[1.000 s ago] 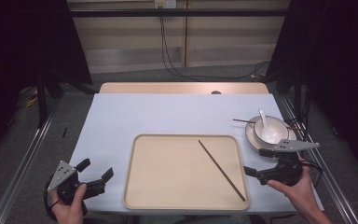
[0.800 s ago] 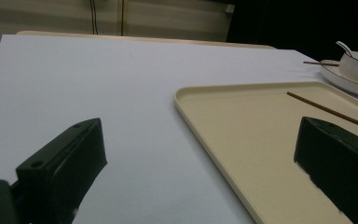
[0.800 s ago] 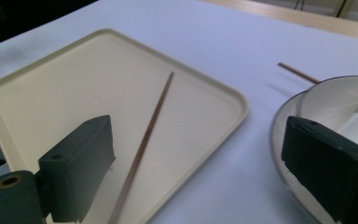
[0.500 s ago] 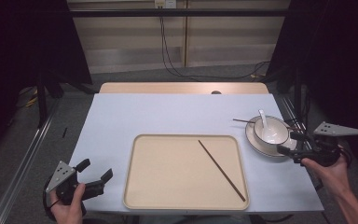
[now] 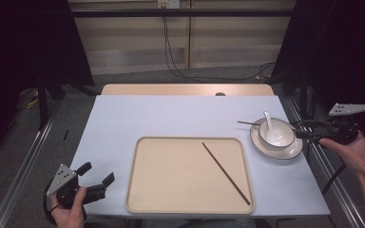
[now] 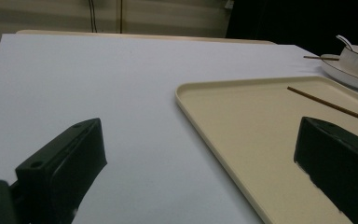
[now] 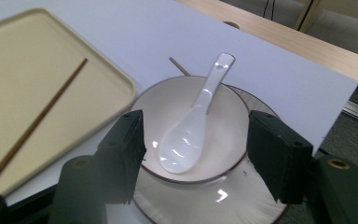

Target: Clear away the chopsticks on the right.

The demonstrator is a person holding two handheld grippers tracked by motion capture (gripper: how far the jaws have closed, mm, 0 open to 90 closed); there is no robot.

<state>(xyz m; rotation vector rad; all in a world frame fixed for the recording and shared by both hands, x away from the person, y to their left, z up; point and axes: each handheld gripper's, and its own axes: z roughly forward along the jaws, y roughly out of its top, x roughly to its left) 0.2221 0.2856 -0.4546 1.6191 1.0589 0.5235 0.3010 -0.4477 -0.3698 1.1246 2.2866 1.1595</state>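
Right gripper [image 7: 193,156] first: in its own view the two black jaws stand on either side of the white bowl [image 7: 191,130] at the lower middle of the frame. They've just been closing in, but I can't see the pads pressing on the rim yet, so I'd call it half open around the bowl, nothing held. A white spoon [image 7: 196,126] lies in the bowl with its handle poking toward the top of the frame, and the bowl sits on a plate [image 7: 205,200].

In the high view that gripper [image 5: 300,134] is at the right edge, just beside the bowl [image 5: 276,133], with a second chopstick [image 5: 247,123] resting on the plate's left rim.

Left gripper [image 5: 96,176] sits at the lower left, jaws wide apart and empty, well away from everything.

Progress-wise, looks early to me: one chopstick [image 5: 225,172] lies diagonally on the tan tray [image 5: 171,190] in the lower middle. The bowl, spoon, plate and other chopstick aren't on the tray yet. My guess is the bowl set goes next.
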